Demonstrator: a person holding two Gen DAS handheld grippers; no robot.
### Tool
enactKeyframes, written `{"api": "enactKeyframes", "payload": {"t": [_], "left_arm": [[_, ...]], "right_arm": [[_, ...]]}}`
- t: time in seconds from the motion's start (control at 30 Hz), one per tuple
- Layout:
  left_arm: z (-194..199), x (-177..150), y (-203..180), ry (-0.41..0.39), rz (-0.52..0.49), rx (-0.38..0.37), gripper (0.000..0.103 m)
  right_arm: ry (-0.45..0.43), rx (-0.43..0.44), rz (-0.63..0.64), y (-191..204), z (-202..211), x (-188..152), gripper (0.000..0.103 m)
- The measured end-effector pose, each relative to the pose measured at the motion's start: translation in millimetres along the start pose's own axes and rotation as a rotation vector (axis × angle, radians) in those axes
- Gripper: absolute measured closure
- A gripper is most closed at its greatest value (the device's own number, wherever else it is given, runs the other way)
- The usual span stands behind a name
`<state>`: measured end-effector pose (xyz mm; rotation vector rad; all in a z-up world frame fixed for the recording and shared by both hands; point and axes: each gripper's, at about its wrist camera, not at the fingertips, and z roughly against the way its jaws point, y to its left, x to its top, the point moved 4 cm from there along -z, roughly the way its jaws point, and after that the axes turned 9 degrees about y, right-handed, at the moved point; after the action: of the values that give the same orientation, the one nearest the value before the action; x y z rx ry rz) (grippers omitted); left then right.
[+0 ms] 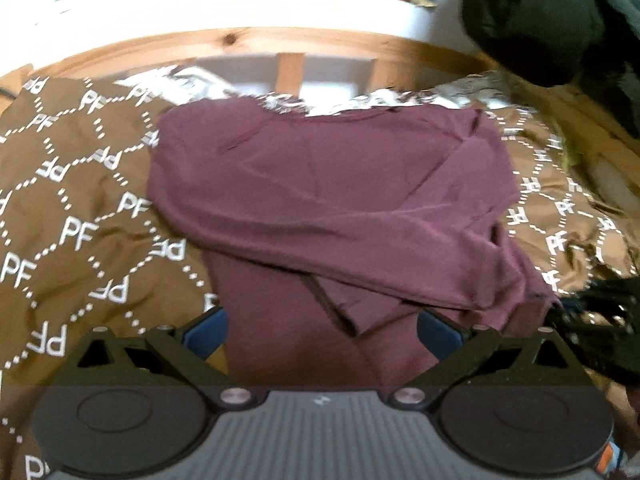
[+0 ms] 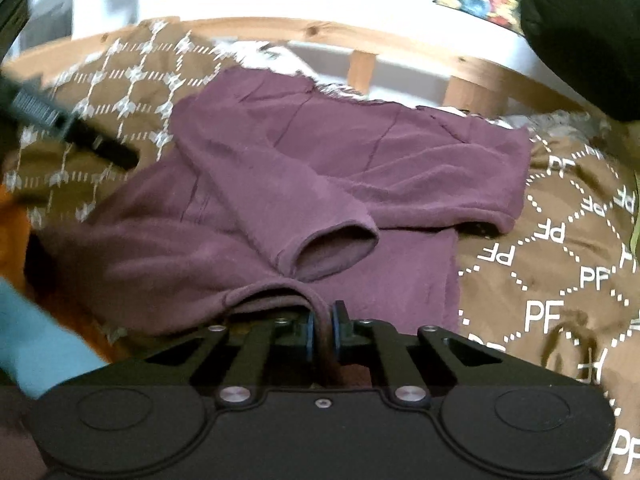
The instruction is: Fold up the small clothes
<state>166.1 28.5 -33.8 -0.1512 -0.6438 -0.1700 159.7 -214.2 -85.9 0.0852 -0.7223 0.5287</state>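
Note:
A maroon long-sleeved top (image 1: 320, 184) lies on a brown bedspread with white "PF" print (image 1: 68, 208), both sleeves folded across its body. My left gripper (image 1: 322, 330) is open, its blue pads either side of the top's near hem, holding nothing. In the right wrist view the same top (image 2: 420, 168) shows with a sleeve cuff (image 2: 336, 248) lying open on it. My right gripper (image 2: 323, 332) is shut on a fold of the top's near edge (image 2: 276, 296), lifted slightly off the bed.
A wooden bed frame rail (image 1: 288, 42) runs along the far edge, with a white wall behind. A dark garment (image 1: 536, 20) hangs at the upper right. The bedspread (image 2: 560, 264) extends right. The other gripper's black arm (image 2: 72, 132) shows at the left.

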Motion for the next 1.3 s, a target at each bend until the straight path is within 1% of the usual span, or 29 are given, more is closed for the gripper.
{"api": "enactKeyframes", "payload": {"t": [0.17, 0.33, 0.47, 0.53, 0.63, 0.7, 0.77, 0.83, 1.0, 1.03, 1.07, 1.1, 1.2, 1.3], "left_arm": [[3, -4, -18, -0.023, -0.077, -0.055, 0.001], [6, -9, -36, -0.029, -0.116, -0.181, 0.001], [5, -18, -53, -0.026, -0.184, -0.239, 0.001], [3, -23, -66, -0.027, -0.24, -0.262, 0.001], [1, -32, -91, -0.041, -0.329, -0.285, 0.001], [-3, -34, -107, -0.04, -0.354, -0.293, 0.001], [-9, -34, -120, -0.024, -0.359, -0.309, 0.001], [-17, -34, -130, -0.016, -0.364, -0.295, 0.001], [-38, -33, -139, -0.016, -0.382, -0.11, 0.001], [-41, -33, -139, -0.01, -0.381, -0.085, 0.001], [-45, -32, -139, 0.002, -0.373, -0.072, 0.001], [-48, -30, -137, 0.016, -0.358, -0.075, 0.001], [-55, -26, -133, 0.051, -0.289, -0.111, 0.001], [-61, -26, -129, 0.065, -0.267, -0.094, 0.001]], "right_arm": [[-0.004, 0.045, -0.13, -19, 0, 10, 0.094], [0.017, 0.116, -0.243, -36, -3, 20, 0.094], [0.049, 0.169, -0.336, -45, -7, 20, 0.094], [0.047, 0.189, -0.358, -46, -5, 21, 0.094], [0.043, 0.204, -0.358, -47, -2, 22, 0.094], [0.04, 0.212, -0.356, -49, 1, 23, 0.094], [0.037, 0.221, -0.358, -49, 4, 23, 0.094], [0.031, 0.232, -0.357, -50, 8, 23, 0.094], [0.009, 0.262, -0.347, -53, 15, 22, 0.094], [0.005, 0.262, -0.342, -54, 16, 21, 0.094], [0.002, 0.263, -0.338, -54, 17, 20, 0.094], [-0.002, 0.266, -0.334, -54, 19, 18, 0.094], [-0.005, 0.275, -0.328, -54, 20, 14, 0.094], [-0.004, 0.283, -0.322, -55, 22, 10, 0.094]]}}
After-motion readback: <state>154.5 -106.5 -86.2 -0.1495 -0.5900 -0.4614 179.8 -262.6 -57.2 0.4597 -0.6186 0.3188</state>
